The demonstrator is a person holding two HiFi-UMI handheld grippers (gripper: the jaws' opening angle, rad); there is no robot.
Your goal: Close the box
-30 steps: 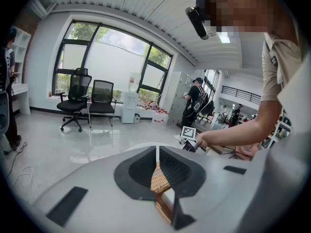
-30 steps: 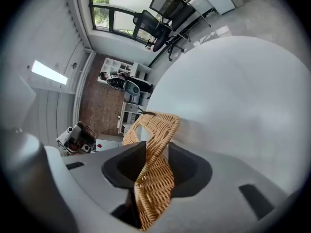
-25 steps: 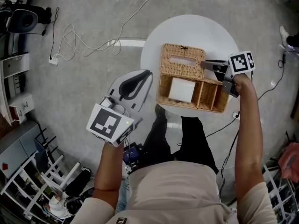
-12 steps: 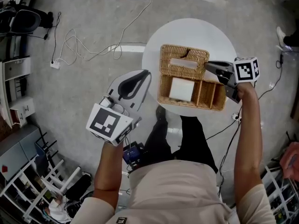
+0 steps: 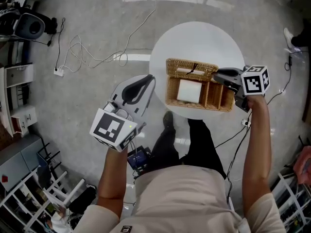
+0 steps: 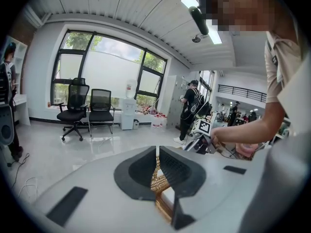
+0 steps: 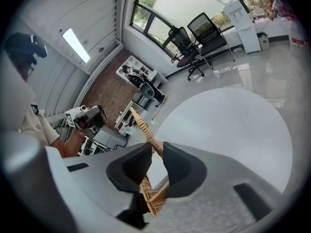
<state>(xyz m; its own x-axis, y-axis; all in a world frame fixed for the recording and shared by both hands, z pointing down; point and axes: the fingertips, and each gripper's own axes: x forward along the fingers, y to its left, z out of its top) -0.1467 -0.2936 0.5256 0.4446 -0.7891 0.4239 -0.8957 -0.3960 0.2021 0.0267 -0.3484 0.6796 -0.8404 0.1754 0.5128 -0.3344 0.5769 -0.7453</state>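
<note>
Box lid [image 5: 204, 71] stands more upright than a second ago.

Setting: open-plan office or lab hall.
Furnishings: swivel chairs [image 6: 73, 103], water dispenser [image 6: 128, 113], shelf units [image 5: 18, 74].
Structure: tall window wall [image 6: 109, 64], polished grey floor [image 5: 73, 13].
Clutter: loose cables [image 5: 85, 50].
</note>
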